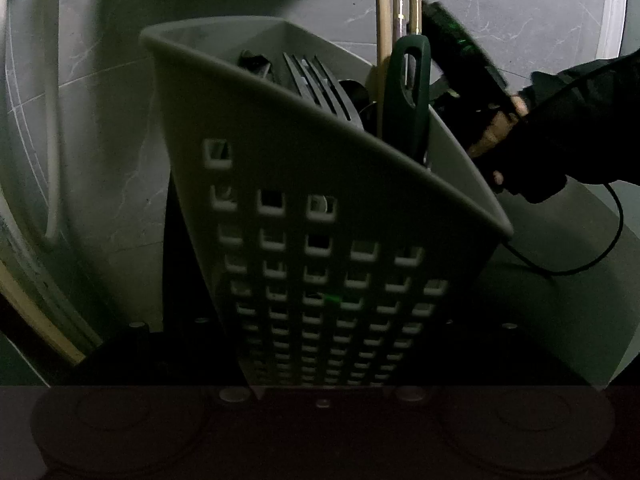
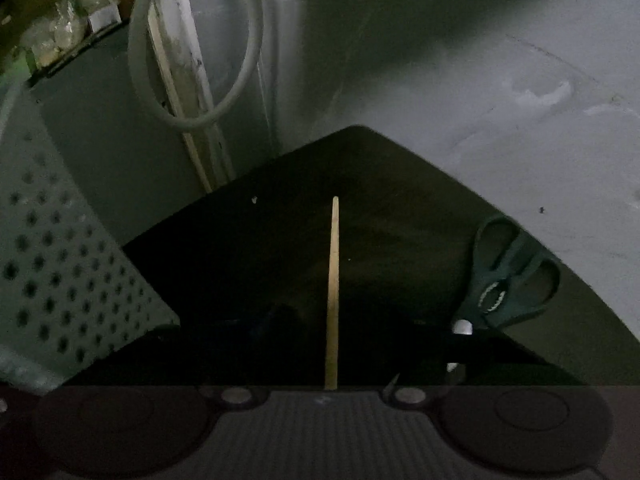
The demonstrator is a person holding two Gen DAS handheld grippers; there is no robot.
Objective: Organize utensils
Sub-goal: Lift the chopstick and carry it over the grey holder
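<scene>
Left wrist: holder [image 1: 320,216], tilted, fills centre, left jaws clamped on it; utensils stand inside at 12–1 o'clock.
Right wrist: chopstick [image 2: 333,292] on dark mat [image 2: 400,208], centre; scissors [image 2: 510,276] at 3 o'clock. Jaw state unclear. Pickup step; next, close on chopstick.

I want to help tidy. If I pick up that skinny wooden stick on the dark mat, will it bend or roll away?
The wooden stick looks straight and thin, so probably stiff and very light. If it is round, a push could roll it across the dark mat. Being so slim, it may slip from a loose pinch.
</scene>
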